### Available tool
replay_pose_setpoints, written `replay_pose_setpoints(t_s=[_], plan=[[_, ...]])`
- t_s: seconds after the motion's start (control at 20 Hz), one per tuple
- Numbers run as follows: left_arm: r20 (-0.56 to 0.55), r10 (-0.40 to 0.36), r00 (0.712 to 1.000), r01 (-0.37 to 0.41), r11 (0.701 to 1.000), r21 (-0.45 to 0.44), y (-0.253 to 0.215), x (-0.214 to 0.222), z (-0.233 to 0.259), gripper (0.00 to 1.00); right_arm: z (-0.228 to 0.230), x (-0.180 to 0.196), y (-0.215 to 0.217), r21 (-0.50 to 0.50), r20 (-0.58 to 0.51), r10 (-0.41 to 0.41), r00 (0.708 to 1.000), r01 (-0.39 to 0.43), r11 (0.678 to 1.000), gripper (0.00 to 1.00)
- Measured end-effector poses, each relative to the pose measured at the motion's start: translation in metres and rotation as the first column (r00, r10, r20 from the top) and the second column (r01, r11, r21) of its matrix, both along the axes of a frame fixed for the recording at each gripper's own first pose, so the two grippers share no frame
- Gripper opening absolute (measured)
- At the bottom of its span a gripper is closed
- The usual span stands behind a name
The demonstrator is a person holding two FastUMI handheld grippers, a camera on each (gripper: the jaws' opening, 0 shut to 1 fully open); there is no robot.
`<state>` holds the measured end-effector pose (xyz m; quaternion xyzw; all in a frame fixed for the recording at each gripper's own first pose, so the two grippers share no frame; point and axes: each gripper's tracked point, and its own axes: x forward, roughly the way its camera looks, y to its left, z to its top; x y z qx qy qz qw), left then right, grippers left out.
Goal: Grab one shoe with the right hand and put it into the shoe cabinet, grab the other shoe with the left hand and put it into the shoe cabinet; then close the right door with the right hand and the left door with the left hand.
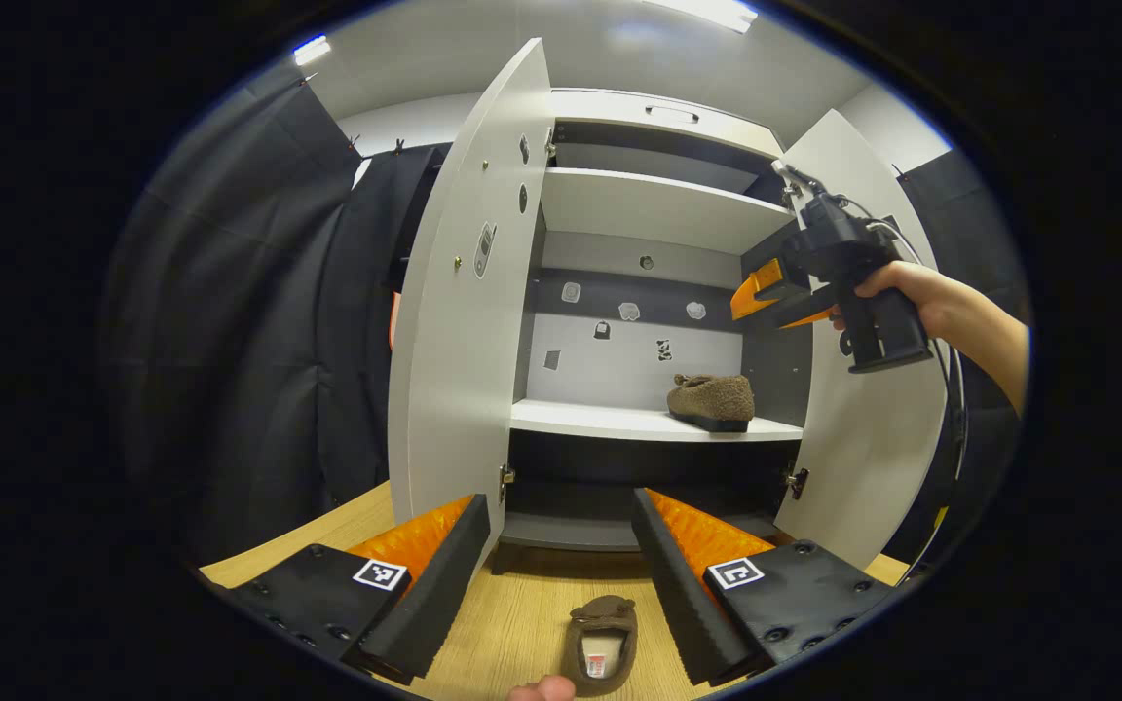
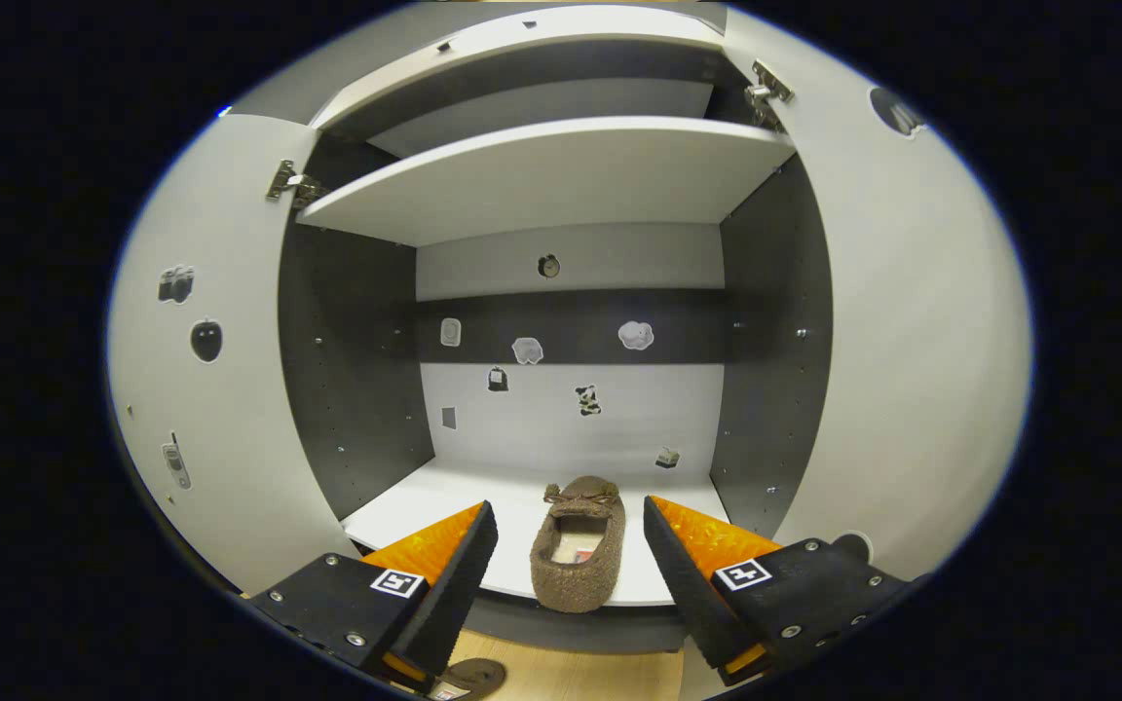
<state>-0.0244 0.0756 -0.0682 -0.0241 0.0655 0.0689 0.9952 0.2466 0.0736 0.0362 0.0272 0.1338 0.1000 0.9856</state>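
A: In the left gripper view, what is showing?

B: The left claw (image 1: pixel 561 574) is hanging with its fingers apart, gripping nothing, above a brown shoe on the floor (image 1: pixel 600 654). That shoe is lying between the fingers, its heel cut off at the bottom edge. The shoe cabinet (image 1: pixel 654 219) is standing open, the left door (image 1: pixel 468 302) and the right door (image 1: pixel 868 458) both swung out. A second shoe (image 1: pixel 714 401) is sitting on the middle shelf (image 1: pixel 600 421), toward the right. A hand (image 1: pixel 897 290) is holding the right claw (image 1: pixel 764 292) up near the right door; I cannot tell its gap from here.

A: And the right gripper view?

B: The right claw (image 2: pixel 569 565) is standing spread, empty, just before the shelf. The shelved shoe (image 2: pixel 579 545) is lying between the fingers, its heel overhanging the shelf's front edge. The floor shoe (image 2: pixel 473 675) is peeking out below, mostly hidden.
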Motion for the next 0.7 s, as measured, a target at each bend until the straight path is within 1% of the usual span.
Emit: replay_pose_setpoints(t_s=[0.1, 0.15, 0.2, 0.35, 0.5, 0.6, 0.7], plan=[[0.009, -0.010, 1.000, 0.010, 1.000, -0.011, -0.004, -0.003, 0.001, 0.96, 0.005, -0.026, -0.001, -0.006, 0.072, -0.017, 0.997, 0.018, 1.000, 0.93], [0.005, -0.010, 1.000, 0.010, 1.000, -0.010, -0.006, -0.004, 0.001, 0.96, 0.004, -0.042, 0.000, -0.003, 0.091, -0.020, 0.996, 0.020, 1.000, 0.93], [0.003, -0.010, 1.000, 0.010, 1.000, -0.006, -0.007, -0.006, 0.001, 0.99, 0.001, -0.057, -0.001, -0.002, 0.106, -0.026, 0.994, 0.027, 1.000, 0.93], [0.005, -0.008, 1.000, 0.008, 1.000, 0.010, -0.010, -0.008, 0.003, 0.96, -0.008, -0.096, -0.008, -0.021, 0.153, -0.056, 0.987, 0.060, 0.998, 0.93], [-0.013, -0.011, 1.000, 0.011, 1.000, 0.014, -0.015, -0.014, -0.003, 0.96, -0.021, -0.132, -0.008, -0.056, 0.182, -0.047, 0.982, 0.058, 0.997, 0.93], [-0.038, -0.008, 0.999, 0.009, 1.000, 0.026, -0.014, -0.020, -0.011, 0.96, -0.031, -0.158, -0.008, -0.066, 0.188, -0.030, 0.982, 0.043, 0.997, 0.93], [-0.065, -0.011, 0.998, 0.013, 0.999, 0.031, -0.014, -0.025, -0.019, 0.96, -0.042, -0.177, -0.016, -0.092, 0.201, -0.031, 0.979, 0.050, 0.994, 0.94]])
